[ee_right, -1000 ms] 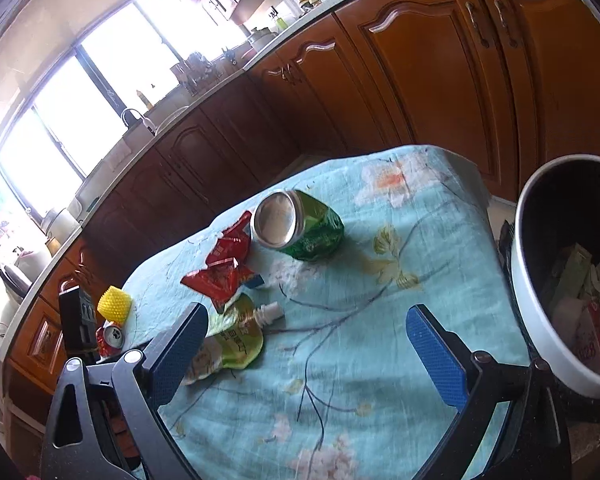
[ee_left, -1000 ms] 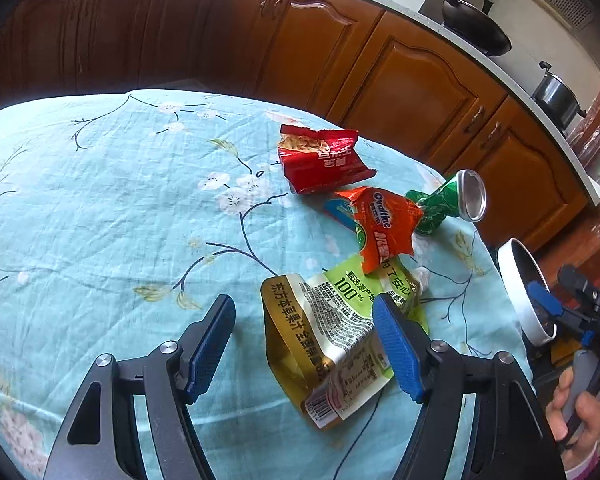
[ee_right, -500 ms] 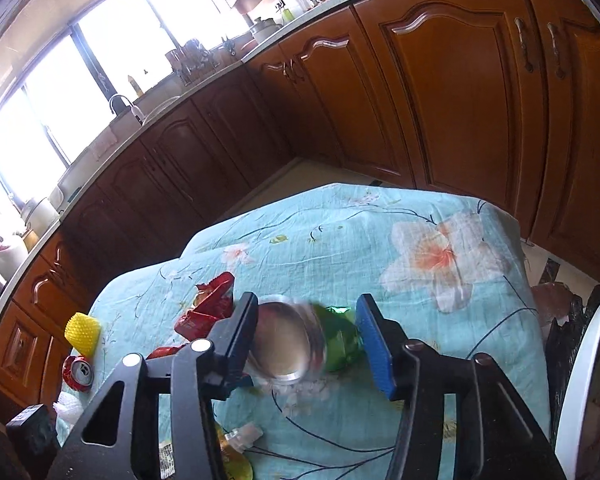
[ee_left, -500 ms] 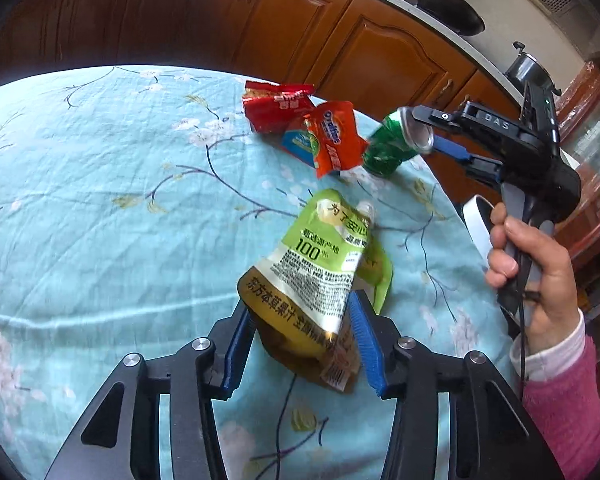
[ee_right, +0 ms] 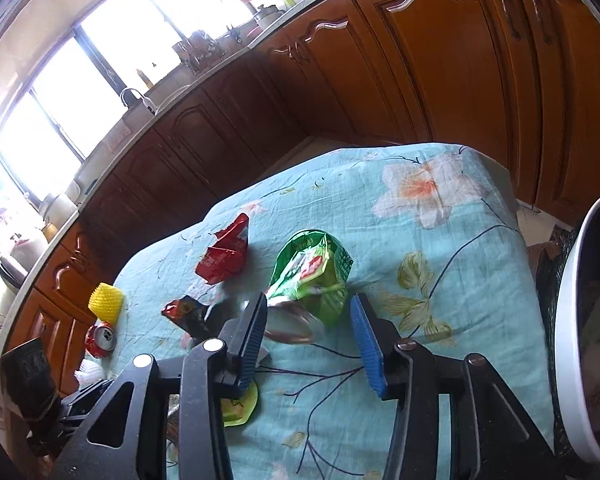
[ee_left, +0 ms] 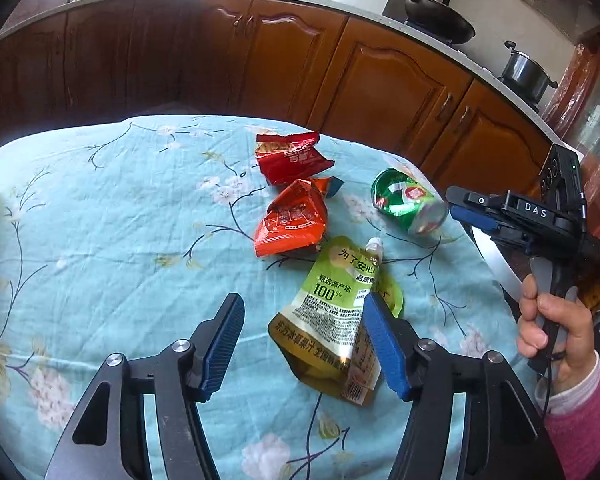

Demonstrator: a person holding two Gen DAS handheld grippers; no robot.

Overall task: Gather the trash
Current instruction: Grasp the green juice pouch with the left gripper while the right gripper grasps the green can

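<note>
The crushed green aluminium can (ee_right: 312, 280) lies on the teal floral tablecloth (ee_left: 100, 240), no longer pinched: the right gripper (ee_right: 310, 340) has opened around it. The left gripper (ee_left: 304, 344), also wide again, released the green-gold juice pouch (ee_left: 332, 320). Both need regrasping.

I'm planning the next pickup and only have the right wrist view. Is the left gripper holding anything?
Observer: No. The left gripper is open; a juice pouch lies on the tablecloth, against its right finger.
Operator: What's lying beyond that pouch?
Observer: An orange wrapper, then a red wrapper farther back.
Operator: Anything on the counter behind?
Observer: A black wok and a steel pot.
</note>
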